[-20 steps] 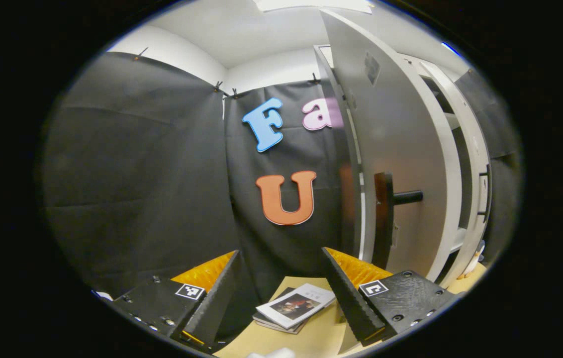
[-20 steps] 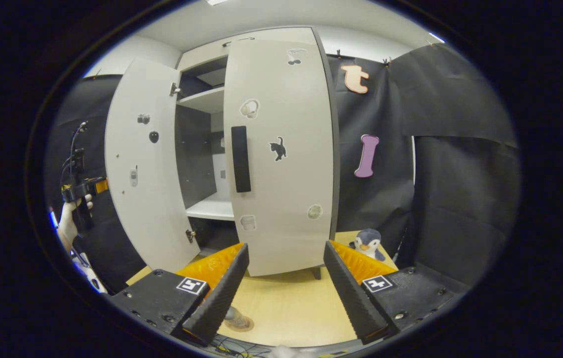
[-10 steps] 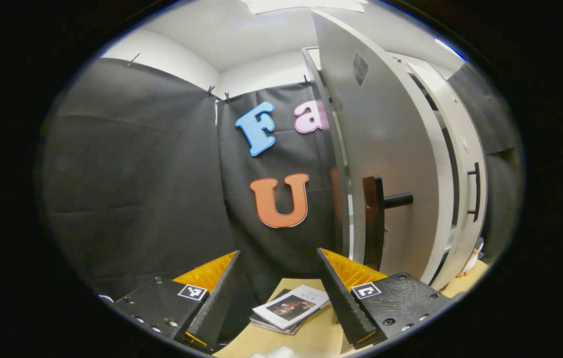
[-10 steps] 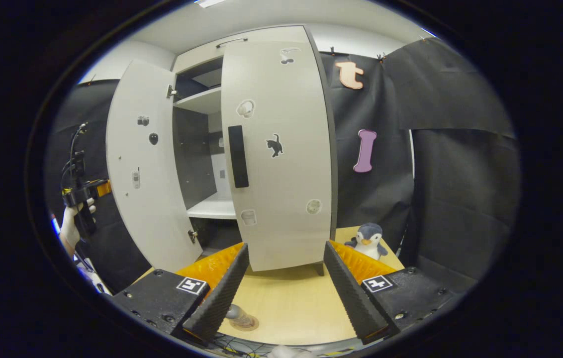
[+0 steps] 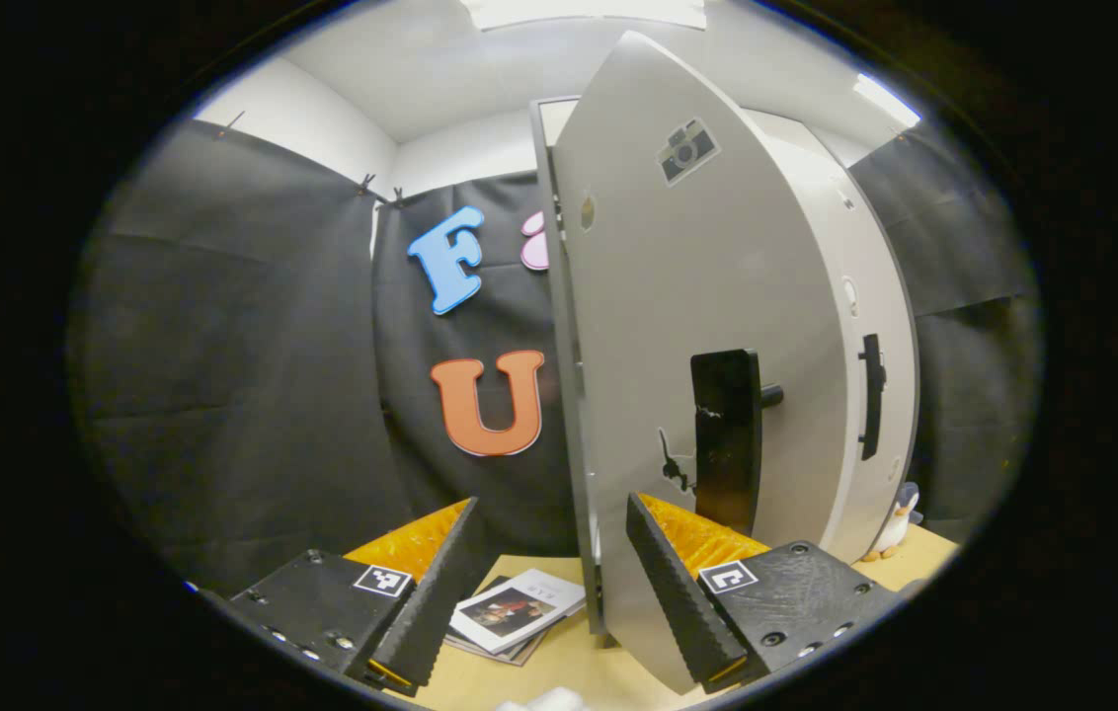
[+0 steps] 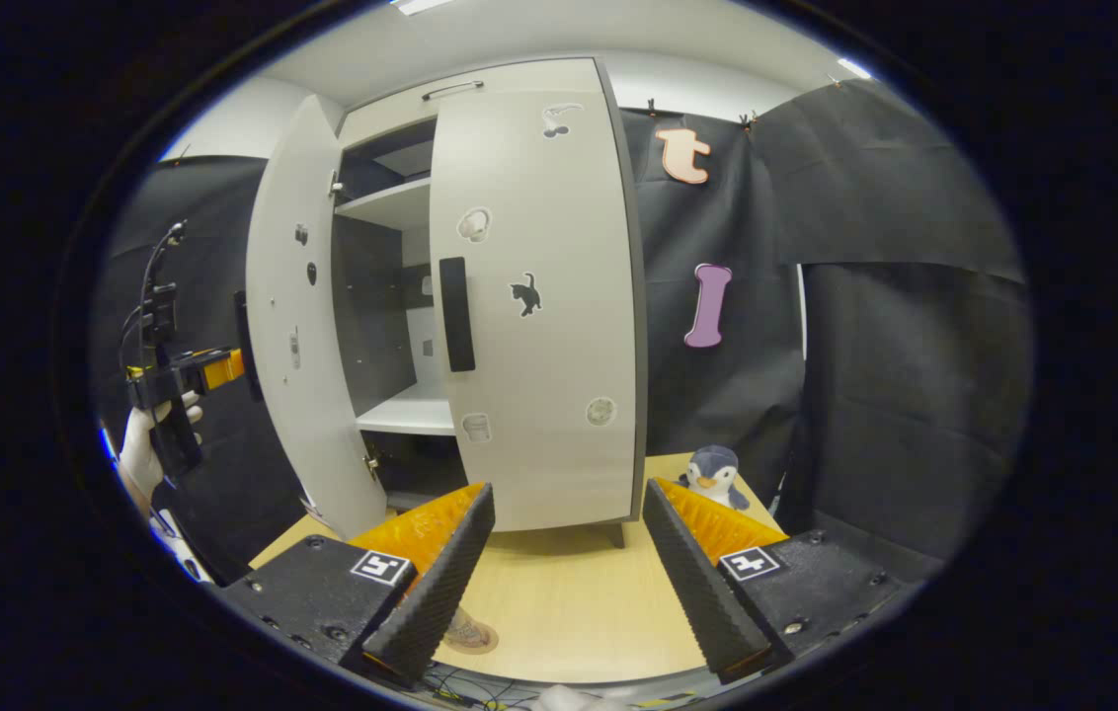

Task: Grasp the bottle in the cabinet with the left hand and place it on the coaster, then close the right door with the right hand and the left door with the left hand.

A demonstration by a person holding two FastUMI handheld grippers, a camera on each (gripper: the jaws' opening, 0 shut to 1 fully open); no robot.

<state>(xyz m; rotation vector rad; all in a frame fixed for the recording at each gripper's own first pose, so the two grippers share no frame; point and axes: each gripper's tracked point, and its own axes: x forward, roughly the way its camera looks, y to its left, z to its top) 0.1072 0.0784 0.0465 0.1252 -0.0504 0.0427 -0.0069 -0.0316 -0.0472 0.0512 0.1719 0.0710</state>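
In the left gripper view the cabinet's left door stands partly open, its outer face and black handle toward me. My left gripper is open, the door's edge sits between its fingers, and its right finger lies close by the outer face. In the right gripper view the right door is shut against the cabinet. The left door is ajar, and the left gripper is held behind it by a hand. My right gripper hangs open over the table. A coaster carrying a small object peeks from behind its left finger.
A plush penguin sits on the wooden table right of the cabinet. Books lie on the table left of the cabinet. Shelves show through the gap between the doors. Black cloth walls enclose the booth.
The left door has swung well toward shut, with the left gripper following its outer face. The right door stays shut, and the right gripper has shifted only slightly.
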